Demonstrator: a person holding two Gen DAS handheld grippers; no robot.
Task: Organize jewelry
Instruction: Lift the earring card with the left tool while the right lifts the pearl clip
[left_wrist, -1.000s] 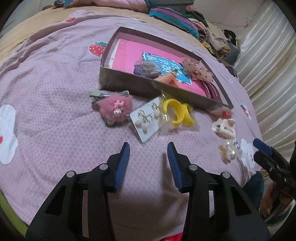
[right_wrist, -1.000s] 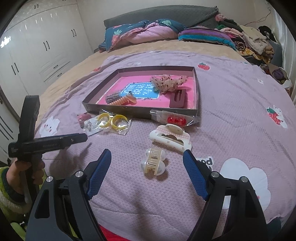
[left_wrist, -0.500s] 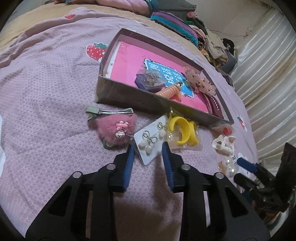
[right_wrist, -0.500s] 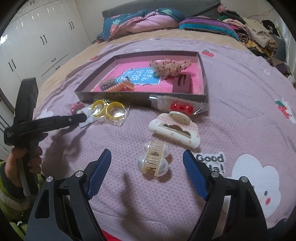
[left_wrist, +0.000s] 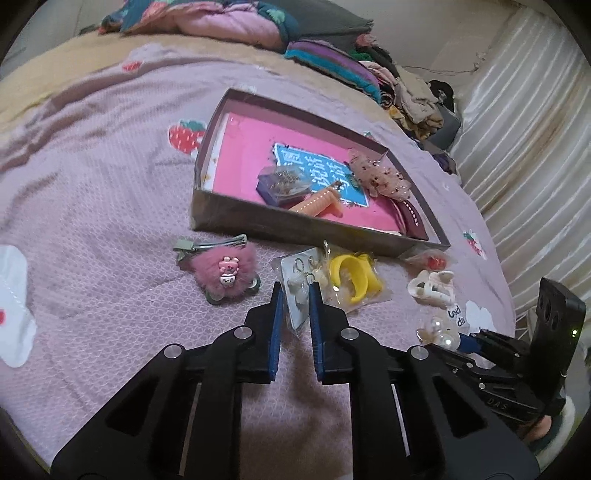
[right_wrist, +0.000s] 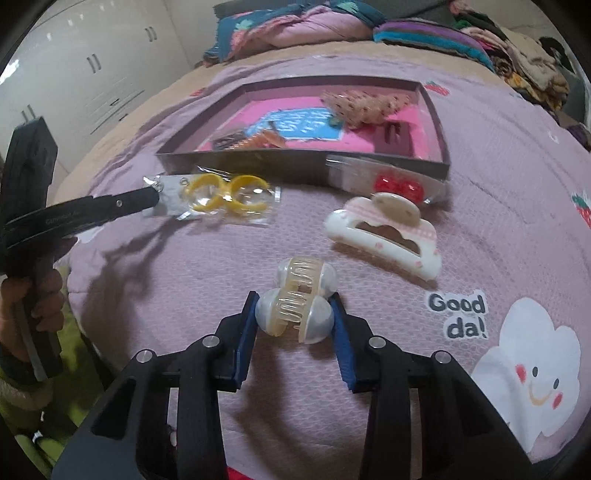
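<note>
A card of pearl earrings in a clear packet (left_wrist: 292, 275) lies on the purple bedspread in front of the grey box with a pink floor (left_wrist: 295, 226). My left gripper (left_wrist: 295, 293) is shut on the card's near edge. In the right wrist view the pearl hair claw (right_wrist: 295, 310) sits between the blue pads of my right gripper (right_wrist: 295, 314). Its jaws are closing, and both pads touch the claw's pearl domes. The left gripper's tip (right_wrist: 149, 195) also shows there, at the earring card (right_wrist: 170, 186).
A pink fluffy clip (left_wrist: 225, 271), a packet of yellow rings (left_wrist: 354, 277), a white claw clip (right_wrist: 384, 229) and a packet of red beads (right_wrist: 399, 184) lie before the box. Inside it are an orange clip, a dotted bow and a dark red clip. Folded bedding is piled behind.
My left gripper moved forward to the earring card and shut on it. My right gripper came down over the pearl claw and narrowed from wide open onto it.
</note>
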